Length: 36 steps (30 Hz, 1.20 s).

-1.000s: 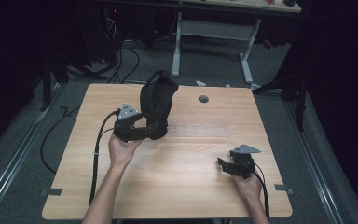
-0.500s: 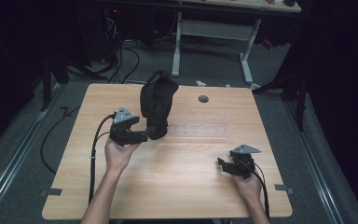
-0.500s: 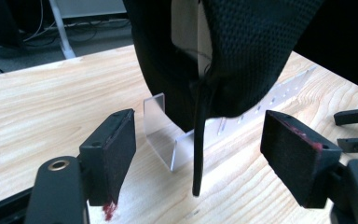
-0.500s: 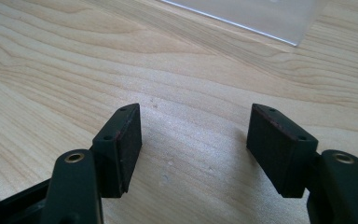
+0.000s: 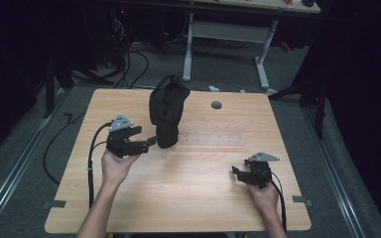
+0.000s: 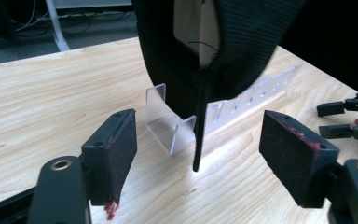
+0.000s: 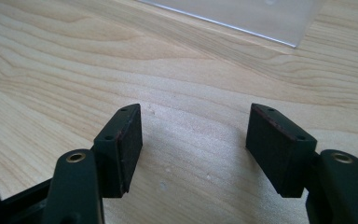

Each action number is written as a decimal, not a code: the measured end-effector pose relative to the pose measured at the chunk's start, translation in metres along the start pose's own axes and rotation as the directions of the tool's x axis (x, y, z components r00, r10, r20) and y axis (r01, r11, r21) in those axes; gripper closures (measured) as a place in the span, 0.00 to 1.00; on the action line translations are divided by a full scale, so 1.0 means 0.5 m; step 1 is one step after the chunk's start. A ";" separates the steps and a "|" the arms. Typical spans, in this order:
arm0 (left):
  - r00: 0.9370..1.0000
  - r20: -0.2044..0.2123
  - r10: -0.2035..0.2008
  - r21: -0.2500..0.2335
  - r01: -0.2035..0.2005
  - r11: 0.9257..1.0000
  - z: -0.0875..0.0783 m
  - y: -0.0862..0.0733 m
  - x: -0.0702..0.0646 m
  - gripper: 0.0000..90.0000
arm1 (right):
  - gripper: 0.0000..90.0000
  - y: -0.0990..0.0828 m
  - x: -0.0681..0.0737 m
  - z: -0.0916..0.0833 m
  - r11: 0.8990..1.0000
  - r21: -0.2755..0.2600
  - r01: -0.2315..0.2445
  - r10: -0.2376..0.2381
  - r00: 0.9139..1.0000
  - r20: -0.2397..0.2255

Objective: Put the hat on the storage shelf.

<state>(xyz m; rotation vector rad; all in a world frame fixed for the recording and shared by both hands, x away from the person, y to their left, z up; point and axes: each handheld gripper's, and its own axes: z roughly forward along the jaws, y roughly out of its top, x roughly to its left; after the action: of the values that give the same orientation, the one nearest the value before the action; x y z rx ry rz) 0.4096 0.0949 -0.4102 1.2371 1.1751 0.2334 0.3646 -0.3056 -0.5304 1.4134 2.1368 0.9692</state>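
— When you count, what's on the wooden table (image 5: 193,188)?
— One black cap (image 5: 167,113) on one clear acrylic stand (image 6: 168,125), plus two grippers.
— And the jaws?
— Left gripper (image 5: 146,144) gapes wide, empty, the cap's dangling strap (image 6: 200,126) just ahead between its pads. Right gripper (image 5: 239,173) is spread open too, holding nothing, well apart from the cap.

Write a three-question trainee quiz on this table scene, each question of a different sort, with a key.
1. True or false: the left tool has its pads clamped on the black fabric item.
2. What does the black fabric item stand on? A) a clear plastic stand B) a metal bowl C) a red box
3. What lies between the pads of the right tool?

Key
1. False: the pads stand apart, and the item's dangling strap hangs between them untouched.
2. A
3. Nothing, just bare wooden table.
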 end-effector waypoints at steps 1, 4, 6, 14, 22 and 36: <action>1.000 0.000 -0.003 -0.004 0.003 1.000 -0.004 0.001 -0.002 0.31 | 0.40 0.000 -0.001 0.000 1.000 -0.003 0.001 -0.001 1.000 -0.002; 1.000 0.002 0.002 -0.010 -0.002 1.000 -0.026 -0.003 -0.002 0.31 | 0.40 0.000 0.001 0.000 1.000 0.001 0.004 -0.004 1.000 0.003; 1.000 -0.004 -0.003 -0.016 0.003 1.000 -0.035 -0.005 0.002 0.31 | 0.40 0.000 0.001 0.000 1.000 0.000 0.006 -0.006 1.000 0.004; 0.999 -0.016 -0.047 -0.028 0.047 0.999 -0.045 -0.043 0.016 0.32 | 0.39 0.000 0.012 0.003 0.998 0.013 0.054 -0.054 0.998 0.035; 0.999 -0.039 -0.036 -0.018 0.036 0.999 -0.038 -0.065 0.015 0.35 | 0.39 0.000 0.012 0.003 0.999 0.013 0.052 -0.052 0.998 0.033; 0.996 -0.049 -0.073 -0.032 0.072 0.997 -0.059 -0.097 0.028 0.34 | 0.39 0.000 0.012 0.003 0.999 0.013 0.052 -0.052 0.998 0.036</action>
<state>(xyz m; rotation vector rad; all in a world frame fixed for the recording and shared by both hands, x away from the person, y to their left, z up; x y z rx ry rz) 0.3717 0.1039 -0.4540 1.1657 1.2526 0.2282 0.3632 -0.2998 -0.5308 1.3635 2.1461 0.9058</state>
